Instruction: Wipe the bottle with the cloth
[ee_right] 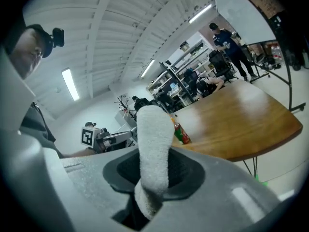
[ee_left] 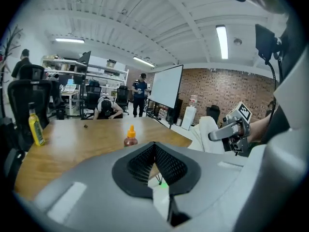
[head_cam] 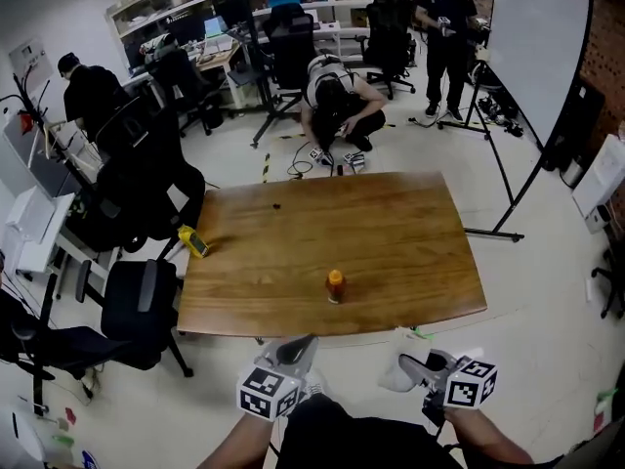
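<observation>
Bottle (head_cam: 335,285) stands untouched

The wooden table (head_cam: 391,252) carries it upright near the front edge. Short of that edge hang 2 grippers: the left gripper (ee_left: 154,148) with jaws together and empty, the right gripper (ee_right: 153,187) clamped on a white cloth (ee_right: 153,144).

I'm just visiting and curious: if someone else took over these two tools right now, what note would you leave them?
Left gripper: jaws shut, empty.
Right gripper: jaws shut on the white cloth.
Bottle: upright on the table, near its front edge, untouched. Both grippers are short of the table.
Done: cloth in grip.
Left: reach the bottle, probably steady it with the left, then wipe it.
</observation>
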